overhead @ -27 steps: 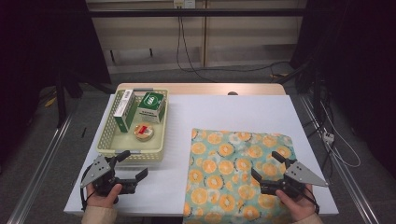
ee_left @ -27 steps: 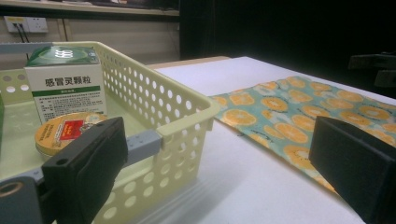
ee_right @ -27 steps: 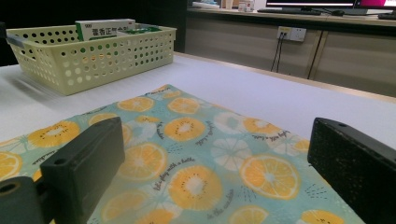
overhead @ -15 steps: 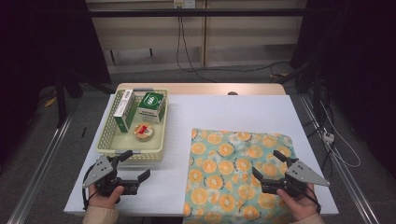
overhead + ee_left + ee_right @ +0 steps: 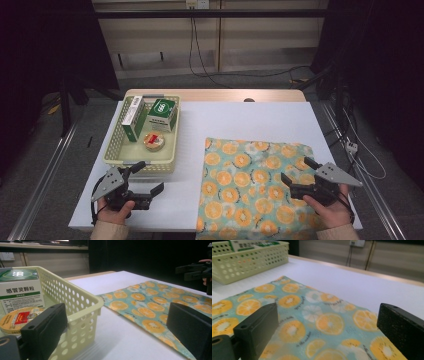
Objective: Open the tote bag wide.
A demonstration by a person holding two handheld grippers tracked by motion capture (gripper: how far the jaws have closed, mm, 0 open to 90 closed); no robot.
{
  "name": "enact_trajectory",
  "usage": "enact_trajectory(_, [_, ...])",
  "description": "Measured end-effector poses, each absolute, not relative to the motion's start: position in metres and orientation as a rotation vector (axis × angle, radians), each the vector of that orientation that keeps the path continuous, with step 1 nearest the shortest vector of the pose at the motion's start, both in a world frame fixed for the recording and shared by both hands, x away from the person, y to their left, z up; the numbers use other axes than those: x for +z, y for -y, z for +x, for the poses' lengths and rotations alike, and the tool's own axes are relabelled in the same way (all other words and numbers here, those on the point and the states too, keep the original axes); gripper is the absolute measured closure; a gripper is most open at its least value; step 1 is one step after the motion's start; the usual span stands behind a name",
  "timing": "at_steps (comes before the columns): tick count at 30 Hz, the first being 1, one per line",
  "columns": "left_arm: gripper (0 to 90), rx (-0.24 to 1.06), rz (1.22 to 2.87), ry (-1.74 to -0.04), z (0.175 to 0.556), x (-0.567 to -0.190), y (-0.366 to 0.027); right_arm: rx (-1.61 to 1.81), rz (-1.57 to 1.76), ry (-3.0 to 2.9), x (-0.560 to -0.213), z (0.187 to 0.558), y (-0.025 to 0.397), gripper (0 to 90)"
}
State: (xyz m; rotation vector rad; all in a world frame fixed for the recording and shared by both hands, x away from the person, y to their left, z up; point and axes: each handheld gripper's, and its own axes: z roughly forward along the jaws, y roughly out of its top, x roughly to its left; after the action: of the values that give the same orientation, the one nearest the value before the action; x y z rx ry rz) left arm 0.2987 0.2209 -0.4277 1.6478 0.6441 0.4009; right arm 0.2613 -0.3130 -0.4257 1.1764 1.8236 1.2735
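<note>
Left gripper (image 5: 149,177) at near table edge, jaws spread, nothing between them, just in front of the cream basket (image 5: 114,152). Right gripper (image 5: 297,170) over the near right part of the orange-print cloth (image 5: 250,175), jaws spread, empty. Cloth lies flat, right of basket. Farther in basket: round tin (image 5: 154,141), two green-white boxes (image 5: 163,114).
</note>
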Motion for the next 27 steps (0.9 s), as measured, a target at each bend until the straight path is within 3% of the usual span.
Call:
enact_trajectory(14, [3.0, 0.396, 1.648, -0.640, 0.299, -0.429, -0.220, 1.170, 1.223, -1.914, -0.428, 0.290, 0.327, 5.9])
enact_trajectory(27, [3.0, 0.382, 1.646, -0.628, 0.298, -0.429, -0.221, 1.133, 1.202, -2.136, -0.432, 0.376, 0.303, 12.9])
